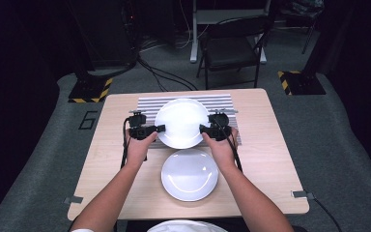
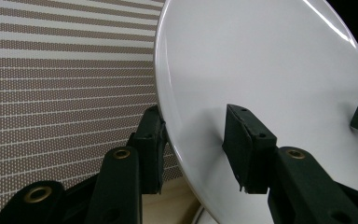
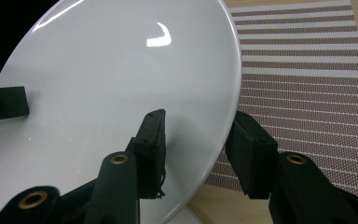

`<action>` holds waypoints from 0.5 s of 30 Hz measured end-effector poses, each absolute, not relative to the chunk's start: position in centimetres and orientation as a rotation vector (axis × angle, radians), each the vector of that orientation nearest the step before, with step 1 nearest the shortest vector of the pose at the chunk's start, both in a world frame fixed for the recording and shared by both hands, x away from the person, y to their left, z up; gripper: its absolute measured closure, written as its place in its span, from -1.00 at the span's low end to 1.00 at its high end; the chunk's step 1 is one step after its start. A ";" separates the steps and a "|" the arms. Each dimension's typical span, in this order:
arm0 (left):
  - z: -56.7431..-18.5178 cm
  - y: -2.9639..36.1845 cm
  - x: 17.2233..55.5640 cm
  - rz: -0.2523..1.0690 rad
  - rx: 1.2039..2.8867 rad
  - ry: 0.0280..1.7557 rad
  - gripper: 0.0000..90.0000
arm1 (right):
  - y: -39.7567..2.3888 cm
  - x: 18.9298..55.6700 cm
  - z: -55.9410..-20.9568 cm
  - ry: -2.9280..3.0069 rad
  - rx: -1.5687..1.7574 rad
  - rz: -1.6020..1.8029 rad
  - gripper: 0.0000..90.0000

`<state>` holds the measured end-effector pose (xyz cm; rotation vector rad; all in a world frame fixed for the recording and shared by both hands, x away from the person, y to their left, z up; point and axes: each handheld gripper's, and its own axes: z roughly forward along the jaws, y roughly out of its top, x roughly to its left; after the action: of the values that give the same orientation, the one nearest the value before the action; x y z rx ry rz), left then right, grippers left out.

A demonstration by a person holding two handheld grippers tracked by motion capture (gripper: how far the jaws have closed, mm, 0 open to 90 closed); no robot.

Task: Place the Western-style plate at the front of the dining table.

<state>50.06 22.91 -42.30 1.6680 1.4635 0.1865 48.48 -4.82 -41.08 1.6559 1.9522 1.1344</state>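
The left gripper (image 1: pixel 160 128) is clamping its fingers (image 2: pixel 247 149) on the left rim of the plate (image 1: pixel 181 122), one finger lying on the plate's face and the other sitting behind the edge. The right gripper (image 1: pixel 203 129) is pinching the opposite rim the same way, with one finger (image 3: pixel 150 149) on the face and one beneath the edge. Both hands are gripping the gripper bodies from the near side. The plate is round, plain white and glossy, with a shallow upturned rim, and it is catching bright glints of light. It is tilting between the two grippers, raised above the striped mat (image 1: pixel 222 102) at the far middle of the counter (image 1: pixel 270 159). A second white plate (image 1: pixel 190 174) is lying flat on the counter just nearer the person.
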 end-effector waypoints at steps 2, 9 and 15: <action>-42.2 23.0 50.2 0.188 1.675 1.459 0.31 | -4.8 48.6 -41.0 1.951 1.655 1.142 0.28; -41.6 23.0 50.5 0.193 1.669 1.458 0.30 | -4.7 48.8 -40.4 1.945 1.643 1.149 0.29; -41.6 23.1 50.8 0.188 1.666 1.465 0.30 | -4.7 49.1 -40.0 1.946 1.647 1.148 0.30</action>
<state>50.80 23.09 -41.58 1.6661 1.4652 0.1882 49.11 -4.71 -40.04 1.6465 1.9460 1.1481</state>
